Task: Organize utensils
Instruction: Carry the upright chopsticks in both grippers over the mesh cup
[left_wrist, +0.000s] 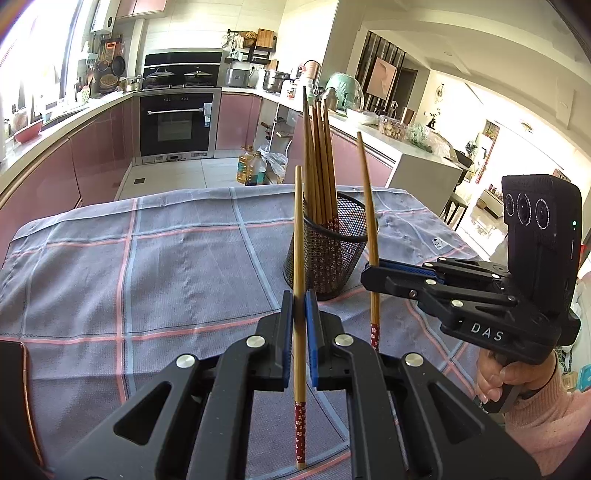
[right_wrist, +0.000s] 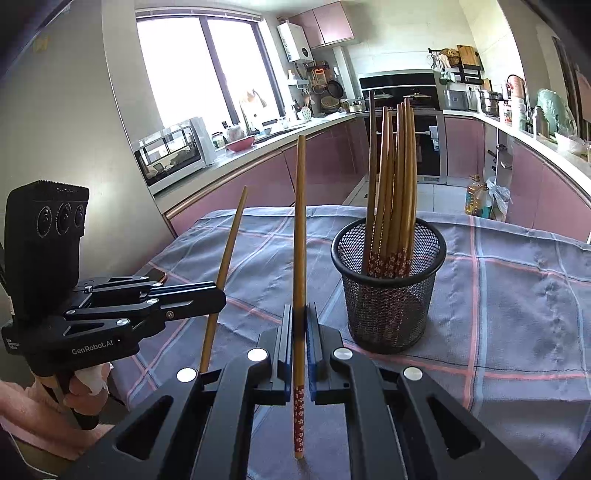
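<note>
Left tongs clamped on upright bamboo chopstick with red floral end, right tongs clamping another

left gripper: black, blue fingers, silver screws | right gripper: same, "DAS" | sleeve: pink

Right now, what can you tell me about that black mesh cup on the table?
The cup is round, of black wire mesh with a solid rim, and stands upright on the checked cloth. It holds a bunch of wooden chopsticks, red flowered ends down, leaning on its wall. Neither tongs touch it.
</note>
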